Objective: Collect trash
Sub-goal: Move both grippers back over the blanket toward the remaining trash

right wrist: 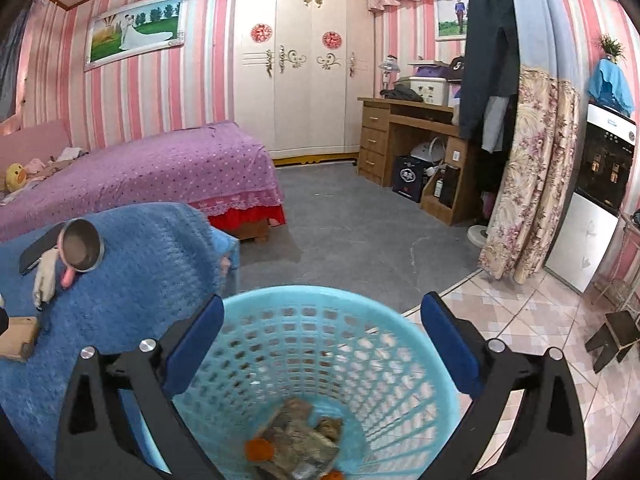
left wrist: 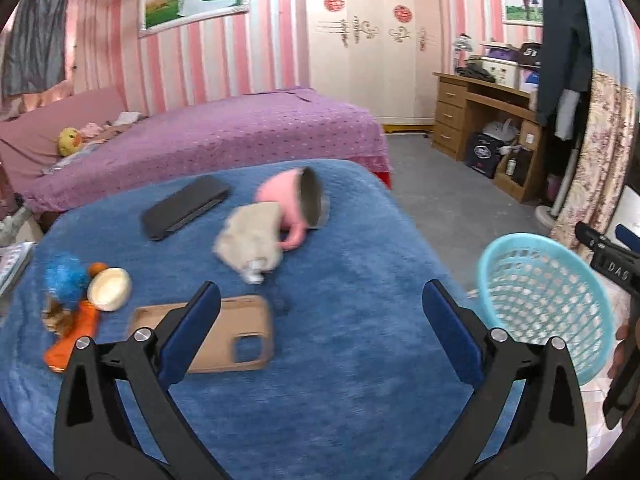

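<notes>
A light blue mesh basket [right wrist: 320, 364] stands by the blue-covered table, with crumpled wrappers and an orange scrap [right wrist: 298, 446] in its bottom. My right gripper [right wrist: 322, 312] hangs open above the basket's mouth, with nothing between its fingers. My left gripper [left wrist: 322, 298] is open over the blue cloth [left wrist: 340, 380], empty. Ahead of it lie a tan phone case [left wrist: 224, 336], a crumpled beige wrapper [left wrist: 250, 242], a tipped pink mug [left wrist: 298, 204] and a black phone [left wrist: 186, 208]. At the left lie an orange wrapper [left wrist: 74, 336], a blue fuzzy thing [left wrist: 66, 280] and a small round lid [left wrist: 109, 288]. The basket [left wrist: 548, 300] shows at the right.
A purple bed [left wrist: 208, 136] stands behind the table, with grey carpet [right wrist: 360, 232] between it and a wooden desk [right wrist: 404, 136]. Tiled floor [right wrist: 540, 340] lies right of the basket, with a small stool [right wrist: 616, 336] on it. A floral curtain [right wrist: 532, 176] hangs nearby.
</notes>
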The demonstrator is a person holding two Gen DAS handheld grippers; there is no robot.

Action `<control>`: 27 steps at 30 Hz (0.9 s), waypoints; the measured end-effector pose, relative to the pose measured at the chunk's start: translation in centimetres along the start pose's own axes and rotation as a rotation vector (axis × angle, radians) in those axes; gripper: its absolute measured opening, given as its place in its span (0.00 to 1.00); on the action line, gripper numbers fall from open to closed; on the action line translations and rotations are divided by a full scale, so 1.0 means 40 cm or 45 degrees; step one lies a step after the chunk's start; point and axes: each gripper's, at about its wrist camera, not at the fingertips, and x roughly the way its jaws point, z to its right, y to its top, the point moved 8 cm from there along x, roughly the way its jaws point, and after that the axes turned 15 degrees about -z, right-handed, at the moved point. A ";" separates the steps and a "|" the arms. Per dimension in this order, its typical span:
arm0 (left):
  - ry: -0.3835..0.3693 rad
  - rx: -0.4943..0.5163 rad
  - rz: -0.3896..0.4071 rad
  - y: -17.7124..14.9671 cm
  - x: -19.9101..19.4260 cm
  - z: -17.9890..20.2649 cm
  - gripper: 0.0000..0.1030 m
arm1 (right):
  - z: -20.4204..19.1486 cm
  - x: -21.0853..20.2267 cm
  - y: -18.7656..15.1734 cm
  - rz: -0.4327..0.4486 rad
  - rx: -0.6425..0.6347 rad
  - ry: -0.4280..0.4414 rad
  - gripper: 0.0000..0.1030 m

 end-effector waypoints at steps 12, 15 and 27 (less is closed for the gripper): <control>0.101 -0.239 0.012 -0.034 -0.026 -0.334 0.95 | -0.261 -0.022 -0.031 -0.014 -0.143 0.113 0.94; 0.116 -0.264 -0.013 -0.044 -0.011 -0.408 0.95 | -0.306 -0.018 -0.043 -0.029 -0.164 0.141 0.94; 0.250 -0.311 -0.119 -0.123 0.046 -0.644 0.95 | -0.485 0.006 -0.100 -0.104 -0.248 0.233 0.94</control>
